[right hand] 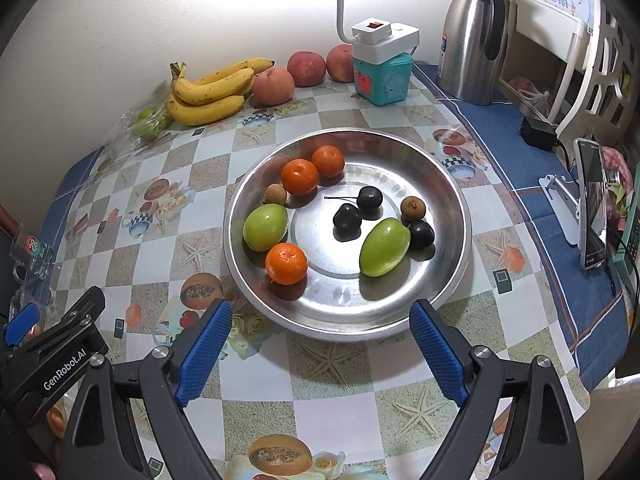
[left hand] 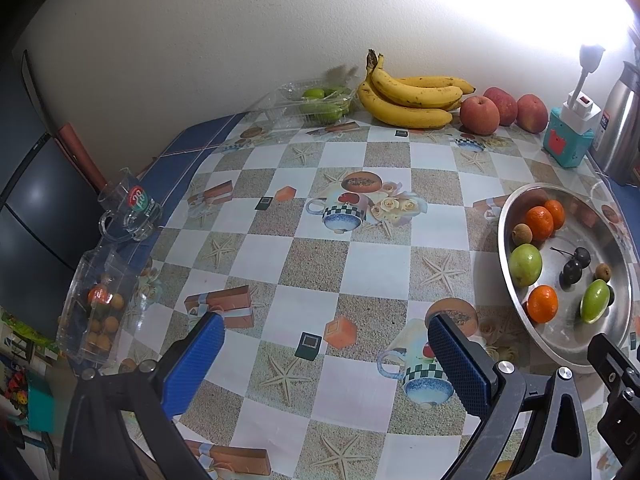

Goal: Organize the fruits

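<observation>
A steel bowl [right hand: 448, 184] [left hand: 520, 208] holds three tangerines [right hand: 286, 263], two green fruits [right hand: 384, 246], several dark cherries [right hand: 347, 217] and small brown longans [right hand: 413, 206]. My right gripper [right hand: 322, 356] stands open just short of the bowl's near rim, nothing between its blue pads [right hand: 203, 350]. Left of the bowl, my left gripper [left hand: 324, 364] hangs open over the chequered tablecloth. Bananas [left hand: 408, 98] and three peaches [left hand: 479, 115] lie along the back wall. A clear box [left hand: 320, 100] of green fruits sits beside the bananas.
A clear tub [left hand: 96, 312] with small orange fruits and a glass mug [left hand: 130, 208] stand at the table's left edge. A teal box with a lamp [right hand: 382, 68], a steel flask [right hand: 474, 36] and a phone on a stand [right hand: 592, 204] crowd the right.
</observation>
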The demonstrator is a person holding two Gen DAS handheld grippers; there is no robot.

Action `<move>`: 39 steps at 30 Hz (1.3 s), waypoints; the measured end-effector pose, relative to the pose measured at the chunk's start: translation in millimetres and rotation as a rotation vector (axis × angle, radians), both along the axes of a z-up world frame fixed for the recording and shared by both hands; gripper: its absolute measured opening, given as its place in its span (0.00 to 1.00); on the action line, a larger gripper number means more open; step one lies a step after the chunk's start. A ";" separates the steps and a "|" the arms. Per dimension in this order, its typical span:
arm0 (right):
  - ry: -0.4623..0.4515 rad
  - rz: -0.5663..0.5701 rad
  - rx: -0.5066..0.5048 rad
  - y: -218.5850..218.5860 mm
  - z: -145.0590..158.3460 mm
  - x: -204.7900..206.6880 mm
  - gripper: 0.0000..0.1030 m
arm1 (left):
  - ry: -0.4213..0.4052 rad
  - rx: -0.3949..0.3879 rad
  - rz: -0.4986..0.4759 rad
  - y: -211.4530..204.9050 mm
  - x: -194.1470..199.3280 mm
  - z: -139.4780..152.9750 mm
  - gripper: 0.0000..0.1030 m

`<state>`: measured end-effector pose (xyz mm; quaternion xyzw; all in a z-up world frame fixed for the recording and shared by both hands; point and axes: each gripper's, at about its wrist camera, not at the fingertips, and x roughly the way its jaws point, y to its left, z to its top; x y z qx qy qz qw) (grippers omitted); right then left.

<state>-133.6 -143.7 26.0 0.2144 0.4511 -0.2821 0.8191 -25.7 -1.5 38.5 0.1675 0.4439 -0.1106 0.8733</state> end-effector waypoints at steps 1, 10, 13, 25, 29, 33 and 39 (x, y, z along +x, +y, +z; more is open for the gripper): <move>-0.001 0.001 0.000 -0.1 -0.2 0.0 0.88 | 0.001 0.000 0.001 0.1 0.1 -0.1 1.00; 0.001 0.006 0.001 -1.2 -0.6 0.4 0.88 | 0.003 0.001 0.003 0.5 0.3 -0.9 1.00; 0.002 0.007 0.001 -1.1 -1.1 0.5 0.88 | 0.003 0.002 0.004 0.6 0.2 -1.2 1.00; 0.007 -0.001 0.015 -4.8 -2.3 -0.3 0.88 | -0.002 0.003 0.000 -0.2 -1.1 -0.3 1.00; 0.012 -0.004 0.021 -6.6 -3.7 -0.4 0.88 | 0.002 -0.004 -0.005 -0.2 -1.2 0.2 1.00; 0.021 -0.006 0.018 -5.8 -4.7 0.4 0.88 | 0.010 -0.021 -0.005 1.3 -0.8 0.9 1.00; 0.030 -0.005 0.016 -5.3 -6.1 1.1 0.88 | 0.021 -0.036 -0.002 3.0 0.4 0.8 1.00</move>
